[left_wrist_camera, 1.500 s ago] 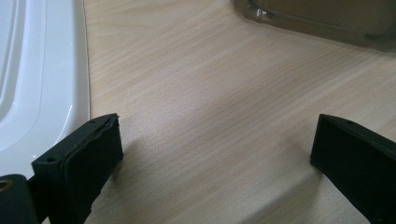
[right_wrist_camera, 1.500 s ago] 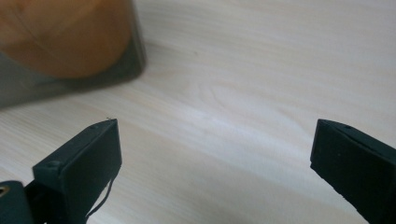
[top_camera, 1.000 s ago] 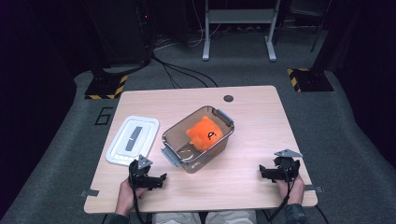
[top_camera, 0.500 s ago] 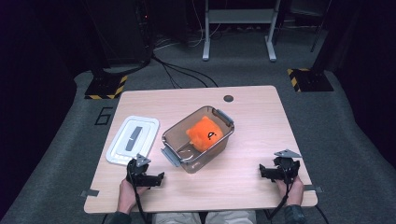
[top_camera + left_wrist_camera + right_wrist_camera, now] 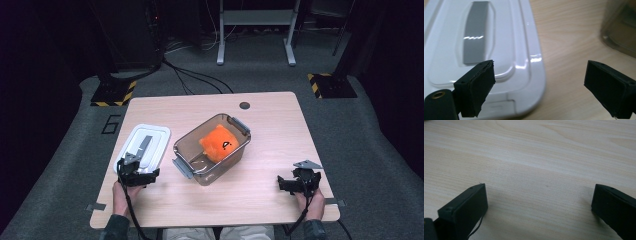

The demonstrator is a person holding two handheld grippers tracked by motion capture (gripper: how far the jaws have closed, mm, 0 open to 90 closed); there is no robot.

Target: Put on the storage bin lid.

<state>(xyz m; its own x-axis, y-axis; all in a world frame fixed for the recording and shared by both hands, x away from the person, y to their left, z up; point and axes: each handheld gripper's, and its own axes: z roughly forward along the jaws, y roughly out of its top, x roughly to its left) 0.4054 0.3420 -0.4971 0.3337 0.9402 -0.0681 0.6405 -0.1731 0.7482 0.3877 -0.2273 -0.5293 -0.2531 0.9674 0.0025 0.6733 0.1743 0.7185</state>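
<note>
Left gripper: black body, two thick black rectangular jaws with matte faces, small screw holes along the jaw edges, one brass-ringed hole at the jaw base; black cable trailing back; grey plate on top. Right gripper: same black build, grey three-cornered plate on top, black cable. Person: dark grey-green sleeves at both wrists.
</note>
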